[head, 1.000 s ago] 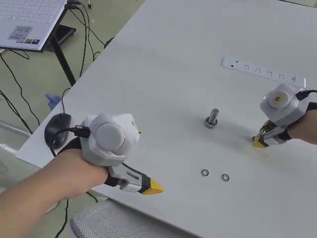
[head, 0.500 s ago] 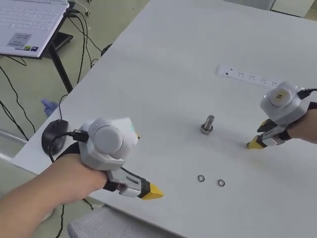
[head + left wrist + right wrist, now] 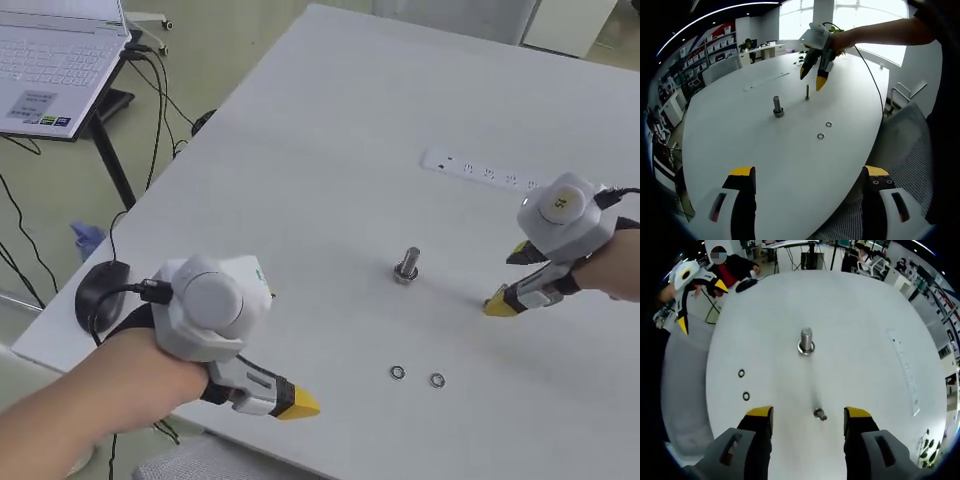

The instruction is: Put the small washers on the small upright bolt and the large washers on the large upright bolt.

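Change since the earlier pictures: the head view is shifting as the camera moves, while the large upright bolt [image 3: 406, 265] and the loose washers are keeping their places relative to one another. Surface: one white table [image 3: 340, 150], sitting in an open office with windows. Around it: one laptop [image 3: 50, 60] on a stand beside the table, one grey mesh chair [image 3: 905, 130] at the near edge, one power strip [image 3: 480, 170] lying on the far side of the table, one black mouse [image 3: 95, 295] at the table's left edge. Grippers, two: the left gripper [image 3: 808, 172] is hovering near the table's edge with jaws spread wide; the right gripper [image 3: 808, 412] is likewise spread. Bolts, two: the large one is standing mid-table; the small upright bolt [image 3: 819, 414] is standing between the right gripper's jaws, touching neither. Washers, two [image 3: 397, 372] [image 3: 437, 380]: lying flat, side by side, between the large bolt and the near edge, well apart from both grippers.
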Motion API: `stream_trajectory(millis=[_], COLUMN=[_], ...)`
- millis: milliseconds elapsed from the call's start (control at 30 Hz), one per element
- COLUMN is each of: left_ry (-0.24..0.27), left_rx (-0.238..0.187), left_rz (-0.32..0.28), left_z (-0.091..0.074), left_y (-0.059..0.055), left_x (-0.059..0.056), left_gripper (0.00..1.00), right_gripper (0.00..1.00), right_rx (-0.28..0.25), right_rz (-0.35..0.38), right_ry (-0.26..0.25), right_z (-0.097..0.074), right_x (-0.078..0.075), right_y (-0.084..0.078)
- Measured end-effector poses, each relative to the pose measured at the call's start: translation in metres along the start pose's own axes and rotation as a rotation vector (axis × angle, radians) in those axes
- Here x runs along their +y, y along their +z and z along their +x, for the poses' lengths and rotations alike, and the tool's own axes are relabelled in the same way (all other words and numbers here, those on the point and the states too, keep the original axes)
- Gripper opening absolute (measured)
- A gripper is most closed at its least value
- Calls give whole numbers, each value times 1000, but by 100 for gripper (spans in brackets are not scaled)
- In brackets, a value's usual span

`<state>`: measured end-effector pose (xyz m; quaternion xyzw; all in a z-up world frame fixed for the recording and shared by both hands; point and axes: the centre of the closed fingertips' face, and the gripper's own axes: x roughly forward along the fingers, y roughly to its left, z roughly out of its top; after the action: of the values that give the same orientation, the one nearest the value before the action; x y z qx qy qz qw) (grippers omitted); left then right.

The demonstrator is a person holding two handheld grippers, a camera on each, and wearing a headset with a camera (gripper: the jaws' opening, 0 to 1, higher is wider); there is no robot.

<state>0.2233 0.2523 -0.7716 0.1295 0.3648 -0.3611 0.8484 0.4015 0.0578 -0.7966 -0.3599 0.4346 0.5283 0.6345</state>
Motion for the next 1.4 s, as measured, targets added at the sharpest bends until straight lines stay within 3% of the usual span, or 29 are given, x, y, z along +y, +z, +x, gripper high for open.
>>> stream_trajectory(millis=[267, 333, 600, 867, 1000, 1167, 1200, 1400], left_ry=[17, 22, 28, 21, -6, -6, -7, -15], left_rx=[-3, 1, -3, -12, -62, -52, -53, -42], left_rz=[7, 13, 16, 30, 8, 20, 20, 28], left_z=[-8, -9, -11, -12, -15, -14, -14, -13], left_y=[2, 1, 2, 11, 24, 24, 24, 19], left_x=[4, 4, -2, -7, -13, -15, -15, -19], left_gripper=[88, 87, 87, 88, 89, 89, 89, 88], right_gripper=[55, 54, 54, 53, 50, 48, 45, 45], right_rx=[-11, -23, -15, -4, -17, 10, 24, 39], right_rz=[23, 44, -1, -18, -18, -32, -21, -50], right_ry=[-5, 13, 33, 47, 50, 71, 102, 91], right_z=[-11, -13, -16, -7, -4, 2, 3, 14], right_x=[10, 17, 46, 69, 78, 90, 97, 98], right_y=[-1, -1, -1, -1, 1, -9, -12, -21])
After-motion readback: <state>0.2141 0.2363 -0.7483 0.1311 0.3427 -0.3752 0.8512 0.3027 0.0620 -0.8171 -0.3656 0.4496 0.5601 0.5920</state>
